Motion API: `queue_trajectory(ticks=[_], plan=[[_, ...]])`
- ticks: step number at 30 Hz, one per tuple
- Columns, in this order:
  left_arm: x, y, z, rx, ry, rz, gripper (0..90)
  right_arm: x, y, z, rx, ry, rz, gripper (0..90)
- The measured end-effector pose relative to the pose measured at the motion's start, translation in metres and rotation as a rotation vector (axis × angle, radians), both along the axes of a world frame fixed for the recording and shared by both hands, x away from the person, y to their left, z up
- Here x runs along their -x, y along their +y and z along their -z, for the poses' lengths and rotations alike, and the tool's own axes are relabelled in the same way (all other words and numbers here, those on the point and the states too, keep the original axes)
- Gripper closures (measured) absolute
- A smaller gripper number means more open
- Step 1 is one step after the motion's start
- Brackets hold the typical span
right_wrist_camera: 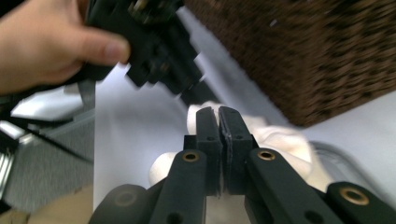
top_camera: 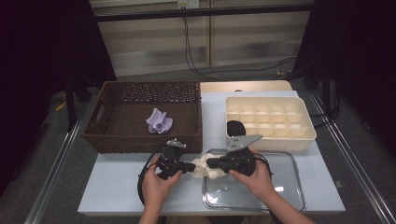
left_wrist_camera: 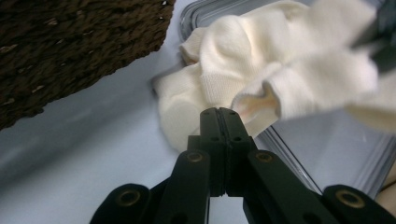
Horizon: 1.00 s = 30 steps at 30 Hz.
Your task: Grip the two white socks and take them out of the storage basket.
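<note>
Two hand-held grippers meet over a cream knitted sock [top_camera: 203,166], which sits at the left edge of the clear glass tray [top_camera: 252,198], partly on the pale blue-grey tabletop [top_camera: 112,186]. The left gripper [top_camera: 189,166] has its jaws pressed together; in the left gripper view the tips [left_wrist_camera: 219,116] sit against a fold of the cream fabric [left_wrist_camera: 261,74], and a thin pinch of cloth looks to be caught, though the contact itself is hidden behind the tips. The right gripper [top_camera: 211,163] is likewise closed; in the right gripper view the jaws [right_wrist_camera: 219,116] meet with the sock [right_wrist_camera: 280,140] bunched just behind and below them, so a grip on the fabric is probable.

Done so far, judged from the layout: a lilac sock bundle [top_camera: 159,121] lies in the dark brown woven basket [top_camera: 144,142], and a black rolled item [top_camera: 236,128] occupies a near-left cell of the cream plastic divider box [top_camera: 271,137]. The other cells appear vacant.

Outstanding: the cream sock is crumpled, not yet folded or rolled, and not yet placed in a cell. The work in hand appears to be straightening or folding it between the two grippers. The lilac bundle in the basket likely awaits the same treatment.
</note>
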State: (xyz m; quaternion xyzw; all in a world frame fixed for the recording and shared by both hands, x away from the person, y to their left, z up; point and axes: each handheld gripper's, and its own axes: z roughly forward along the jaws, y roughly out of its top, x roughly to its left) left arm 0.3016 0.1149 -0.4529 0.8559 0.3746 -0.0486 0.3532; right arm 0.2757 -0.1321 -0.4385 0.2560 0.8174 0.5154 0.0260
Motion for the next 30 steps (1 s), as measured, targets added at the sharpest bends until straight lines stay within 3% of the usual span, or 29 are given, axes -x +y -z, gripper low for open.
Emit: queue_trajectory(ticks=[2, 10, 14, 19, 24, 30], plan=[[0.001, -0.002, -0.002, 0.008, 0.005, 0.016, 90.0, -0.006, -0.004, -0.004, -0.006, -0.013, 0.046, 88.4], [0.004, -0.005, -0.011, 0.022, -0.001, 0.054, 90.0, -0.021, -0.008, 0.0, -0.007, 0.004, 0.114, 88.3], [0.004, -0.001, -0.015, 0.061, 0.006, 0.057, 90.0, -0.025, -0.01, -0.003, -0.015, 0.008, 0.137, 88.2], [0.002, 0.005, -0.011, 0.072, 0.02, 0.039, 90.0, -0.024, -0.014, -0.002, -0.012, 0.005, 0.148, 88.1], [0.0, 0.006, -0.005, 0.065, 0.006, 0.011, 89.7, -0.028, -0.015, 0.009, -0.001, 0.033, 0.175, 87.9], [-0.002, 0.008, -0.004, 0.055, -0.041, -0.004, 76.1, -0.038, -0.011, 0.02, 0.007, 0.046, 0.204, 87.9]])
